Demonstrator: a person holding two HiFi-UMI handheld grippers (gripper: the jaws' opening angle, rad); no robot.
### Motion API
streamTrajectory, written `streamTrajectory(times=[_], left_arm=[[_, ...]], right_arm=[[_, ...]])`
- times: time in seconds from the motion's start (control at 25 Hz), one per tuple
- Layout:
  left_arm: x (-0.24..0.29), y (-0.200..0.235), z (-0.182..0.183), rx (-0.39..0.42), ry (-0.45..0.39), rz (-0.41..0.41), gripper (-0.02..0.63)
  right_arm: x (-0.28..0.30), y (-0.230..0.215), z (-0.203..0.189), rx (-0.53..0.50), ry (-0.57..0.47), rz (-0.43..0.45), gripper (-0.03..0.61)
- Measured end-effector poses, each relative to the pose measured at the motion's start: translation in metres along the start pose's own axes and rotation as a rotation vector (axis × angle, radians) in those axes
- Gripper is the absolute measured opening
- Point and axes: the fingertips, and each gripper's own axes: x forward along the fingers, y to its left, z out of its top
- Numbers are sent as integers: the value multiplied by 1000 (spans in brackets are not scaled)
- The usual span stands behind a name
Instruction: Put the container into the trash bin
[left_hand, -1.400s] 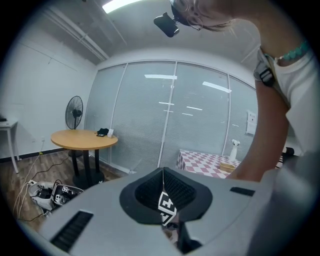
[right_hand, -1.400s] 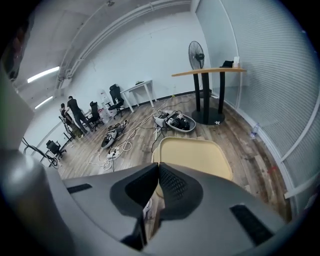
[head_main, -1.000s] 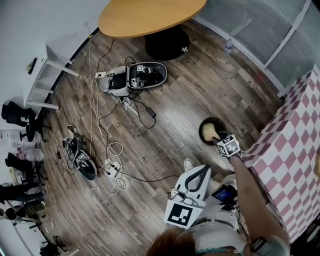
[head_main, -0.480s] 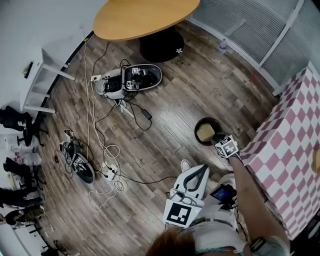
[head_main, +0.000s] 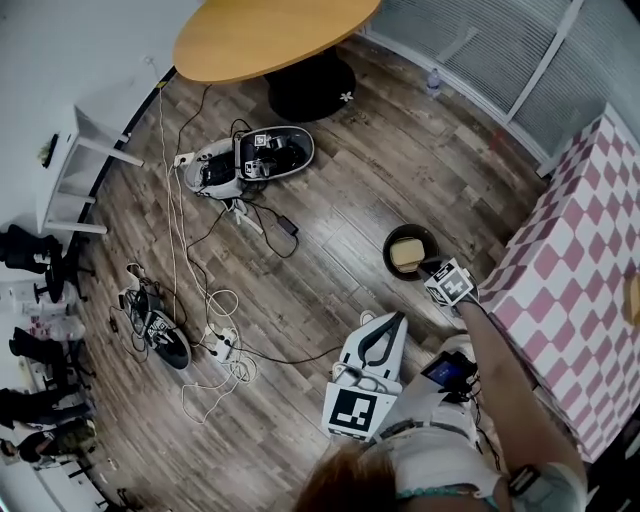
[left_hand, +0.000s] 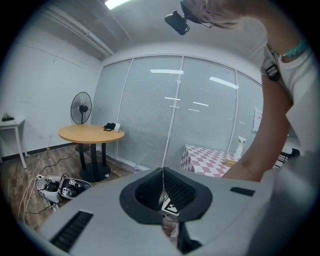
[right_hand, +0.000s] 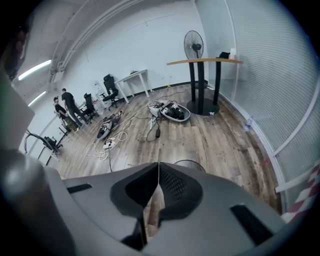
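The right tool (head_main: 432, 268) hangs just over the near edge of the trash bin (head_main: 386, 250) and points down at it. Its jaws are closing, the tips just about touching, and nothing is between them (past the tips you only see the bin's dark rim and the wood floor (head_main: 330, 200)). The container (head_main: 405, 256), a pale yellow thing, lies inside the bin, just in front of this tool's tips, so the job looks done to me. The left tool (head_main: 396, 318) is clenched too and holds nothing. It sits well behind the right tool and apart from the bin. The right tool is very close to the rim. If it dips or swings as it pulls away, it could bump the bin and tip it, and the container could roll out onto the floor. I cannot tell if the container sits deep or rests high, and if it rests high, a small knock could pop it out. The checked counter (head_main: 580, 300) is just to the right of the right tool, so a wide lift could hit it. The cables (head_main: 215, 300), far off to the left of the left tool, could trip someone who steps that way.
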Motion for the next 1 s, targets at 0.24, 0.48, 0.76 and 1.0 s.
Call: streamTrajectory(times=[0.24,0.48,0.76,1.0], left_arm=[[3,1,-1,5,1,12,17],[3,-4,0,12,-11,10,15],[4,-10,8,39,-38,21,15],[2,-19,16,82,-54,7,16]], right_arm=[[-41,34,37,-123,-136,95,-6],[-98,54,71,-158,-301,98,-6],[-180,78,111,-155,-538,55,-6],[-249,101,132,-313,-657,-86,-6]])
